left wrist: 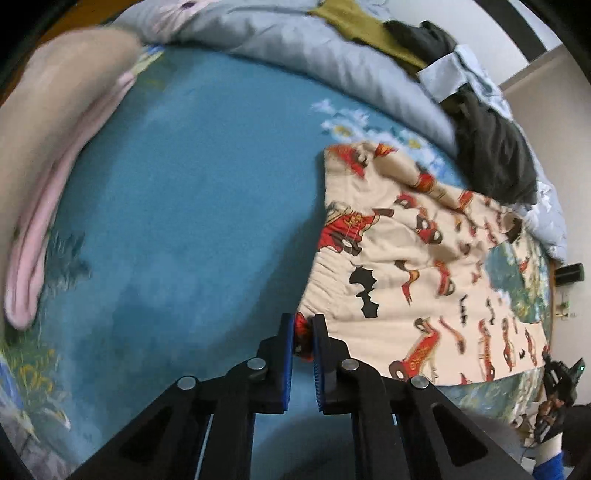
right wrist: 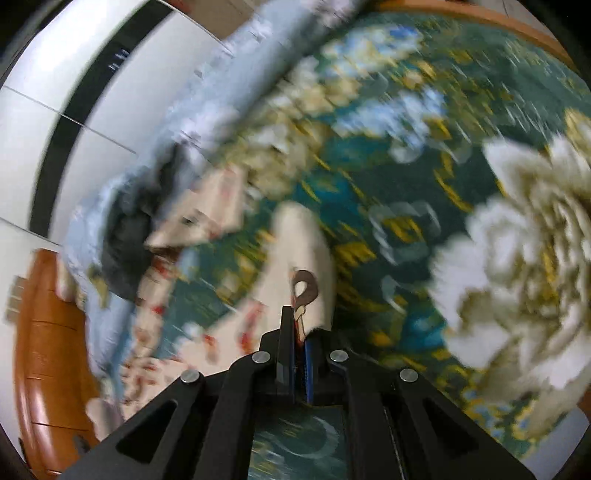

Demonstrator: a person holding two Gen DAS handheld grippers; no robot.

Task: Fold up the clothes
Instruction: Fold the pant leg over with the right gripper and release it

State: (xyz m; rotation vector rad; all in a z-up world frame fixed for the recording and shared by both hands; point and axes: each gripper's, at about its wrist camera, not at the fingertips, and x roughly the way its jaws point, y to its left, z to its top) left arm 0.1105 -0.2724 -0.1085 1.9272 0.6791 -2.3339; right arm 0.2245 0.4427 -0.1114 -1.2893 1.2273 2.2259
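Observation:
A cream garment printed with red cars (left wrist: 413, 266) lies spread on the blue bedspread (left wrist: 192, 206), right of centre in the left wrist view. My left gripper (left wrist: 303, 325) is shut on the garment's near left corner. In the blurred right wrist view the same garment (right wrist: 303, 251) runs away from my right gripper (right wrist: 300, 325), which is shut on another edge of it. The other gripper (left wrist: 557, 384) shows at the lower right of the left wrist view.
A grey-blue quilt (left wrist: 295, 48) is heaped along the far side with dark (left wrist: 491, 147) and olive (left wrist: 354, 18) clothes on it. A pink and beige pillow (left wrist: 48, 155) lies at the left. The bedspread has large white flowers (right wrist: 524, 251). A wooden bed frame (right wrist: 44, 332) and white wall (right wrist: 74, 85) stand at the left.

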